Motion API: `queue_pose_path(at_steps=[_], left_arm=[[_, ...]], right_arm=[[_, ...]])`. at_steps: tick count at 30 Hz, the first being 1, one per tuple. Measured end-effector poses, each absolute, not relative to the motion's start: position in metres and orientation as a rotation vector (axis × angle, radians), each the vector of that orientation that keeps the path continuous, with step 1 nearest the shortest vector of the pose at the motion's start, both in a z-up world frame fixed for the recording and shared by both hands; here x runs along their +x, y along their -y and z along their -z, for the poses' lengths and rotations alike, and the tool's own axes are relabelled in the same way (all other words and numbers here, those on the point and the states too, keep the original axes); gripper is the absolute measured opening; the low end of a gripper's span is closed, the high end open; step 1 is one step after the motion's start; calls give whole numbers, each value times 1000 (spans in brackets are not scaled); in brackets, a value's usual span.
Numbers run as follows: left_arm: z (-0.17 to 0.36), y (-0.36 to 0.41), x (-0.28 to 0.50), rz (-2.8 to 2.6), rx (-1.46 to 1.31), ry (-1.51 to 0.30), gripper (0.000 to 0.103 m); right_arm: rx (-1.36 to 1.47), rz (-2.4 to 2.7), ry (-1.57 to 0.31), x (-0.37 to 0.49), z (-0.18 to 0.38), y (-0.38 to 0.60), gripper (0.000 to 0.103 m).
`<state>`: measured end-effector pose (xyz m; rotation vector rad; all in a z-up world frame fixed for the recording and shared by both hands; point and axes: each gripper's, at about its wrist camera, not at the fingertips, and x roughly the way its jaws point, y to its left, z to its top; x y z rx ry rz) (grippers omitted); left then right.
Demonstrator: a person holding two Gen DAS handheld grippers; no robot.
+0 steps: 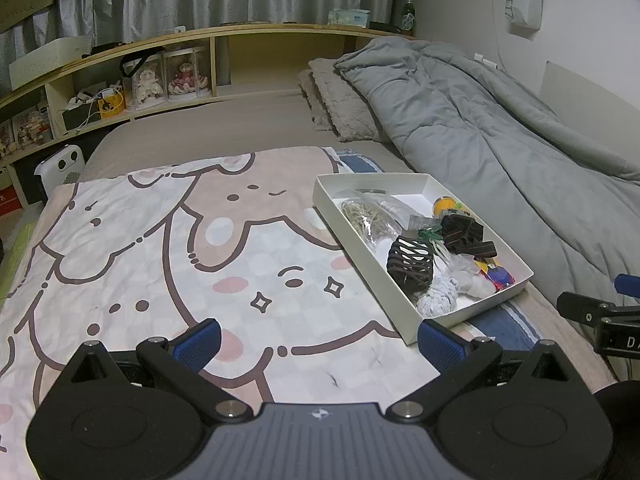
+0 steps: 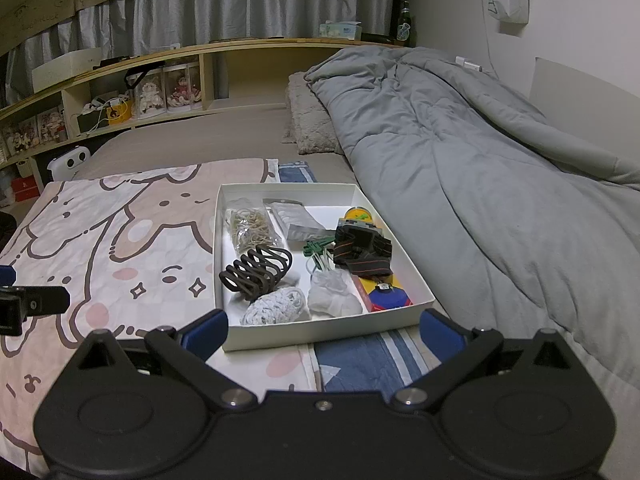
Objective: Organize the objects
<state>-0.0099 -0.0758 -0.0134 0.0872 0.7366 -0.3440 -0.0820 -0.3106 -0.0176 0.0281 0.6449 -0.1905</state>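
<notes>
A: Grippers first; our left gripper hangs over the cartoon-print sheet with its blue fingers spread wide and nothing between them; what do we have on the other side?

B: Our right gripper is spread wide as well and grasps nothing; its fingertips sit just before the near wall of the white box, one toward each end of that wall; we cannot tell whether they touch it.

A: Where does the box lie for us?

B: On the bed, with the cartoon-print sheet to its left and the grey duvet just beside it on the right; a blue striped cloth shows under its near edge.

A: And inside it?

B: At the back left we see a clear bag of rubber bands; beside that a silvery packet; in front lies a dark brown hair claw; nearest us a ball of white string and a crumpled white bag; green ties lie in the middle; along the right wall rests a headlamp with a black strap over a red, yellow and blue card.

A: From our left wrist view the box sits ahead and to the right, apart from our fingers.
</notes>
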Motion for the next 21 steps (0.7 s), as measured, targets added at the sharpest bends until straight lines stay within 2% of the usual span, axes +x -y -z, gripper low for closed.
queue_pose_path(at_steps=[21], left_arm=[[15, 79, -12, 346, 91, -738, 103]], right_arm=[[29, 191, -646, -82, 18, 312, 103]])
